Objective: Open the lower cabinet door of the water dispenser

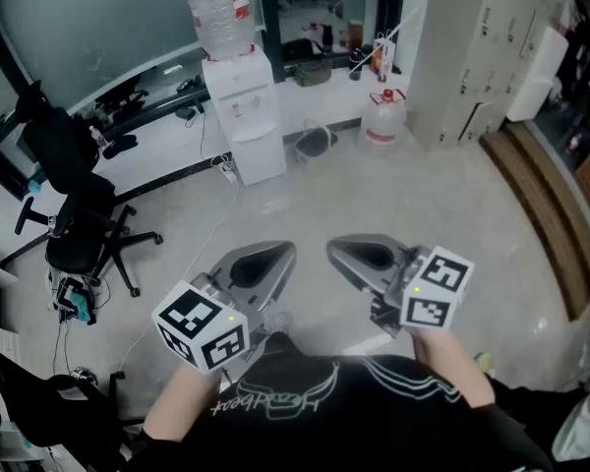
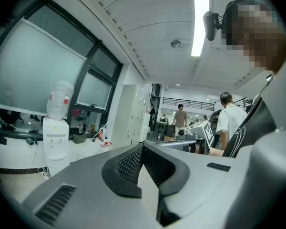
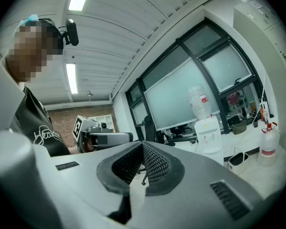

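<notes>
Left tool point(image 1: 267, 260) and right tool point(image 1: 359, 254) are closed, empty, held level, well apart from the water dispenser point(image 1: 244, 106); approach judged pending.

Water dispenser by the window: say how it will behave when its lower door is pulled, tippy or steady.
The water dispenser is tall and narrow with a big bottle on top, so a hard tug could probably rock it. On the smooth floor it may slide rather than tip.

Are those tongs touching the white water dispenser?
Apart. Head view: a wide stretch of floor separates the left tongs and right tongs from the water dispenser.
</notes>
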